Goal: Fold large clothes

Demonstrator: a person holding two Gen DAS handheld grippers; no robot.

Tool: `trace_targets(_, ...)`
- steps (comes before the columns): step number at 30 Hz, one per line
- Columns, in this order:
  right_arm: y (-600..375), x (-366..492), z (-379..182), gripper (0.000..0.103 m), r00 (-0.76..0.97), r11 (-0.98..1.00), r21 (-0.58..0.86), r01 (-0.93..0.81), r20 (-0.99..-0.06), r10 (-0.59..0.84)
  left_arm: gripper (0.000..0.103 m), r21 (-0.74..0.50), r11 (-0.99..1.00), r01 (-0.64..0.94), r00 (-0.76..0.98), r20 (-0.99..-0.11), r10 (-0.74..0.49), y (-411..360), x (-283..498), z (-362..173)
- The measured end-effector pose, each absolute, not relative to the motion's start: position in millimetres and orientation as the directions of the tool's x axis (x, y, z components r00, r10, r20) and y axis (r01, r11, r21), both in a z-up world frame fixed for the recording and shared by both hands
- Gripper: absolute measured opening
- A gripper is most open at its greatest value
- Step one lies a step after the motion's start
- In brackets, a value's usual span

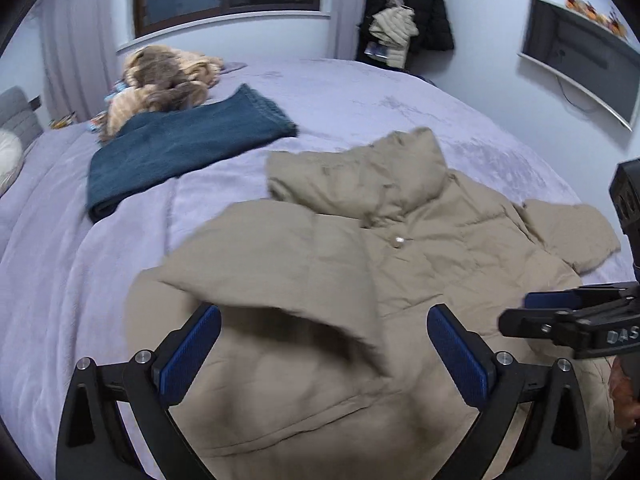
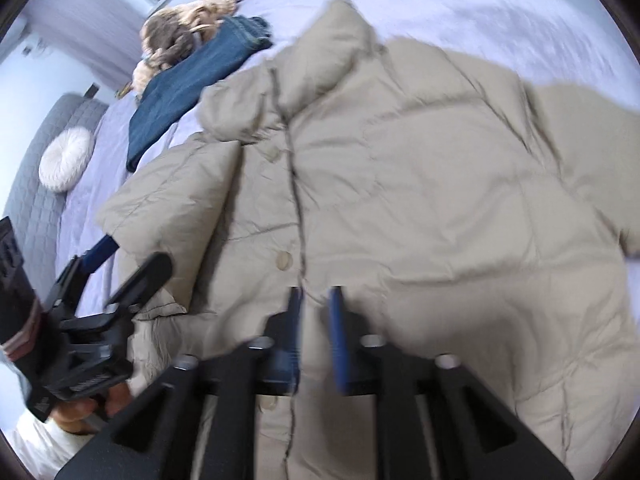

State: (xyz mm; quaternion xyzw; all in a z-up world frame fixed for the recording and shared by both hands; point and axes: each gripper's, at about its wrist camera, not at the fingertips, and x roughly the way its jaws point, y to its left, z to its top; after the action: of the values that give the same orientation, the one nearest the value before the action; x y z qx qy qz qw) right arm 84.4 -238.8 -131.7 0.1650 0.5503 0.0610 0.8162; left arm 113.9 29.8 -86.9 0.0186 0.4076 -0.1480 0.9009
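Beige puffer jacket [image 1: 400, 248] spread front-up on lavender bed cover [image 1: 120, 248], one sleeve folded in across chest, hood toward folded blue jeans [image 1: 180, 148]. Left gripper [image 1: 324, 352] jaws wide apart over folded sleeve, gripping nothing. Right gripper [image 2: 316, 320] jaws narrowly apart above front placket, blurred, nothing visibly pinched.

Puffer jacket [image 1: 420, 248] was spread out on the near part of the bed [image 1: 360, 92], hood [image 1: 360, 176] pointing to the far side. Folded jeans [image 1: 180, 148] sat further back on the left, with a fluffy heap [image 1: 164, 80] just behind them.
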Motion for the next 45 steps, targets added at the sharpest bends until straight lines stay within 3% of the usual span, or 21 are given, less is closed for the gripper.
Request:
trace_targets(1,-224.6,88.7,-123.2,0.091,0.402,0.953,0.301,0.040,-0.878,0.260,0.103,-0.112,0.967,0.229,0.620,-0.749,-0.234,53.3,116.1,-86.4)
trace_targets(3,-195.7,90.9,-108.1,0.092,0.450,0.967,0.242,-0.076,-0.857,0.249,0.102,-0.154,0.981,0.120,0.613,-0.766,-0.195,99.5,124.5,-93.1)
trace_targets(8,-84.8,104.1,-102.5,0.091,0.507,0.932,-0.060,-0.359,-0.850,0.141,0.056,-0.195,0.978,-0.072,0.524,-0.842,-0.129,172.2,137.4,-134.0)
trace_targets(11,-40.3,110.1,-121.1,0.090,0.548,0.873,-0.237,-0.425,-0.836,0.039,0.053,-0.144,0.987,-0.075,0.486,-0.869,-0.090,173.8,134.9,-157.1)
trace_targets(12,-32.7,111.9,-127.1,0.084,0.570,0.856,-0.291,-0.427,-0.822,0.004,0.053,-0.125,0.989,-0.073,0.483,-0.872,-0.075,172.8,133.6,-161.8)
trace_targets(14,-30.3,127.4,-132.4,0.022,0.606,0.854,-0.354,-0.381,-0.794,-0.059,0.053,-0.112,0.991,-0.075,0.479,-0.876,-0.063,168.6,130.6,-167.4)
trace_targets(15,-38.8,133.1,-130.3,0.004,0.598,0.877,-0.325,-0.352,-0.799,-0.056,0.053,-0.109,0.991,-0.076,0.480,-0.875,-0.060,168.0,129.1,-168.9)
trace_targets(18,-103.9,138.1,-106.6,0.004,0.608,0.984,-0.013,-0.177,-0.788,0.099,0.053,-0.086,0.994,-0.071,0.478,-0.877,-0.042,166.0,127.9,-173.3)
trace_targets(21,-172.9,130.3,-115.5,0.004,0.581,0.971,0.235,0.030,-0.795,0.174,0.053,-0.066,0.996,-0.058,0.471,-0.882,-0.031,159.1,135.1,-172.8)
trace_targets(24,-223.8,125.9,-156.4,0.015,0.478,0.864,0.452,0.222,-0.823,0.307,0.053,-0.035,0.998,-0.059,0.459,-0.889,-0.004,157.3,139.5,-171.4)
trace_targets(25,-235.9,121.7,-168.6,0.029,0.446,0.823,0.492,0.285,-0.828,0.340,0.053,-0.038,0.997,-0.062,0.456,-0.890,-0.005,157.2,141.8,-167.7)
trace_targets(27,-250.0,112.3,-176.1,0.041,0.402,0.788,0.505,0.353,-0.842,0.359,0.053,-0.072,0.995,-0.062,0.477,-0.878,-0.034,161.7,142.9,-152.8)
trace_targets(29,-255.4,98.6,-161.0,0.042,0.432,0.801,0.501,0.327,-0.833,0.345,0.053,-0.114,0.992,-0.048,0.524,-0.848,-0.072,165.6,144.0,-134.2)
trace_targets(32,-252.7,88.7,-123.7,0.041,0.524,0.886,0.390,0.250,-0.824,0.215,0.053,-0.111,0.993,-0.025,0.564,-0.822,-0.078,163.3,159.8,-119.6)
trace_targets(35,-238.6,111.0,-107.8,0.032,0.547,0.932,0.329,0.151,-0.813,0.198,0.053,-0.088,0.996,-0.020,0.547,-0.835,-0.063,154.6,183.9,-130.5)
trace_targets(39,-233.2,150.4,-134.0,0.028,0.469,0.953,0.279,0.120,-0.862,0.194,0.053,-0.029,0.999,-0.030,0.483,-0.875,-0.011,138.8,194.7,-168.6)
trace_targets(41,-237.7,157.4,-163.5,0.021,0.386,0.959,0.242,0.144,-0.906,0.171,0.063,-0.009,0.999,-0.040,0.473,-0.881,0.011,135.2,193.2,-179.1)
trace_targets(45,-243.8,145.7,-167.6,0.016,0.384,0.971,0.219,0.092,-0.908,0.168,0.067,0.007,0.998,-0.066,0.462,-0.886,0.037,136.4,194.9,-180.1)
